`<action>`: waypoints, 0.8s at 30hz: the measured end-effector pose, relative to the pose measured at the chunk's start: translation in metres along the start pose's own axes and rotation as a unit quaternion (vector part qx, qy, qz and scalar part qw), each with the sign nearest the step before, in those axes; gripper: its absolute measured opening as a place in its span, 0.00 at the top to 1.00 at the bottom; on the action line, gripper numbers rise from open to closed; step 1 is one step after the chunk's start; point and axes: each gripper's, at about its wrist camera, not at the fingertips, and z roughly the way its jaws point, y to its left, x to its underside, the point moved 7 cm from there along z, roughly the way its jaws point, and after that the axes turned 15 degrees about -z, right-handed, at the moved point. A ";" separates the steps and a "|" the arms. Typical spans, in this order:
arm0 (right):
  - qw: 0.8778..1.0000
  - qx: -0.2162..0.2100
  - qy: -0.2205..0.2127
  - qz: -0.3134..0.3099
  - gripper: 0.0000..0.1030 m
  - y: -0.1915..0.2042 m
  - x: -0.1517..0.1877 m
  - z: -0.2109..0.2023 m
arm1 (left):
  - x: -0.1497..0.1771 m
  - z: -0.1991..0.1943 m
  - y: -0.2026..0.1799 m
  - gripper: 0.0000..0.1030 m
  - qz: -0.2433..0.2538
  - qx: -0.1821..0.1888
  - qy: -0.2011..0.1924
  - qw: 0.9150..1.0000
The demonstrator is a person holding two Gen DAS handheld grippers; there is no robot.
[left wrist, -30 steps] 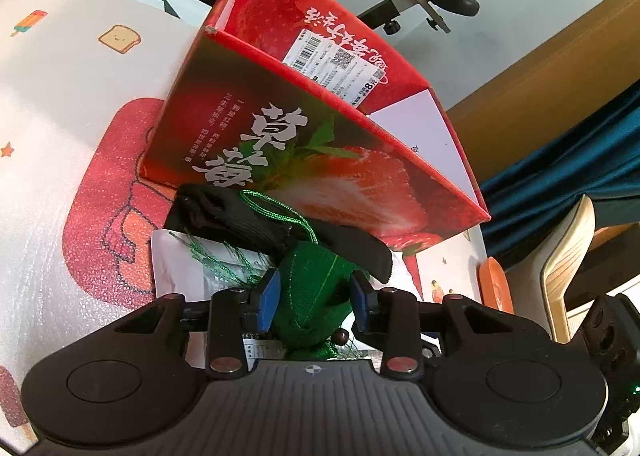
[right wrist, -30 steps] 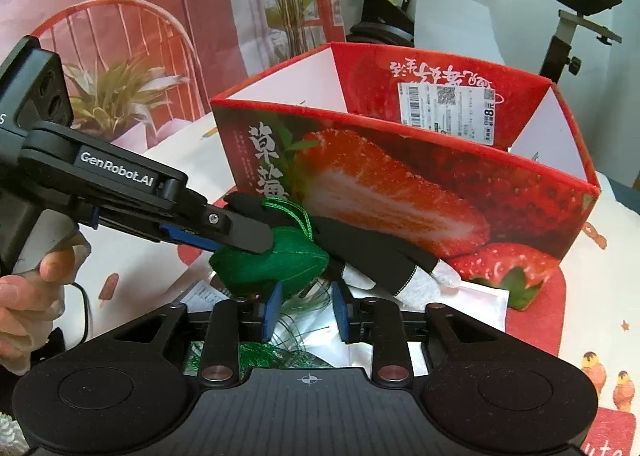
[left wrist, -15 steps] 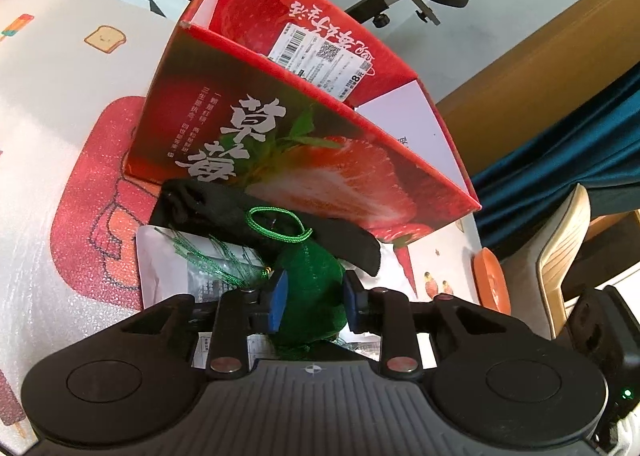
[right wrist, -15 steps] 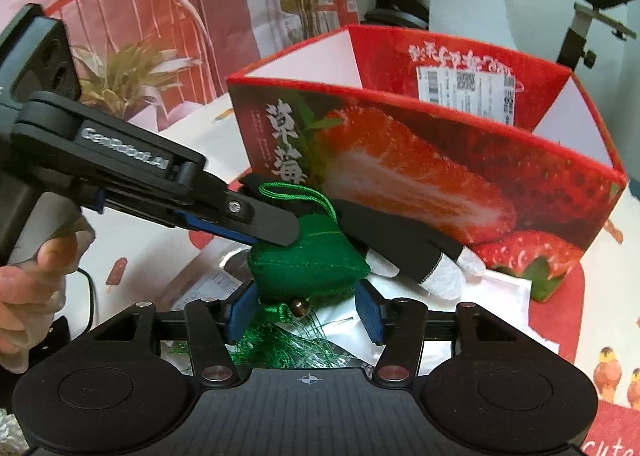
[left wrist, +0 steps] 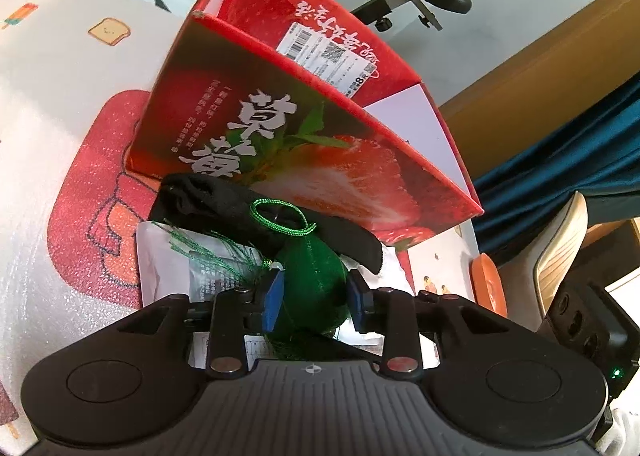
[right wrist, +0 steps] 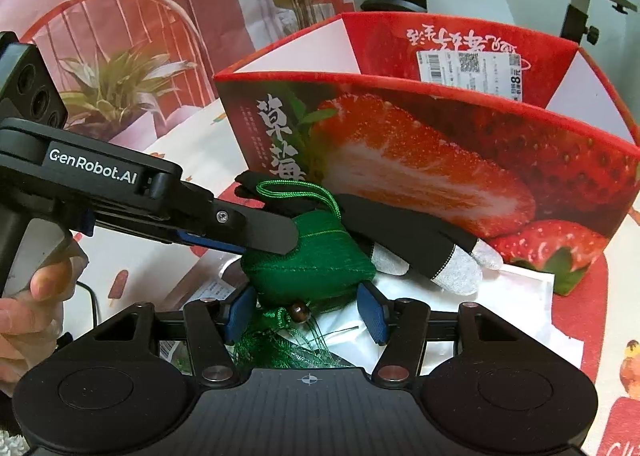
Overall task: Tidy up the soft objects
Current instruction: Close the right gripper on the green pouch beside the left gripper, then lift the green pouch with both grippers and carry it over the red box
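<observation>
Green fabric fills my left claw (left wrist: 314, 298), its blue pads pinching the stuffed sachet (left wrist: 310, 288) just above the white packets (right wrist: 500, 296). My right claw (right wrist: 306, 314) gapes wide around that sachet's lower edge. Behind, the black glove (right wrist: 400, 232) lies against the strawberry box (right wrist: 440, 160).

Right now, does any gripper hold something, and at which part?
The left gripper holds the green pouch by its stuffed body, not the cord loop. The right gripper is open around the pouch's lower end.
</observation>
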 end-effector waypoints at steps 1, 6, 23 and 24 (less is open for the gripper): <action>1.000 0.003 -0.001 -0.003 0.49 0.000 -0.001 -0.001 | 0.000 0.000 -0.001 0.66 0.002 0.000 -0.001 1.000; 1.000 0.010 -0.007 -0.011 0.49 0.000 -0.004 -0.007 | 0.002 -0.003 -0.007 0.66 0.019 0.003 -0.007 1.000; 0.999 0.020 -0.016 -0.025 0.50 0.004 -0.007 -0.016 | 0.001 -0.012 -0.012 0.65 0.024 0.011 -0.014 1.000; 0.999 0.020 -0.016 -0.026 0.50 0.004 -0.007 -0.016 | 0.001 -0.012 -0.012 0.66 0.023 0.011 -0.014 1.000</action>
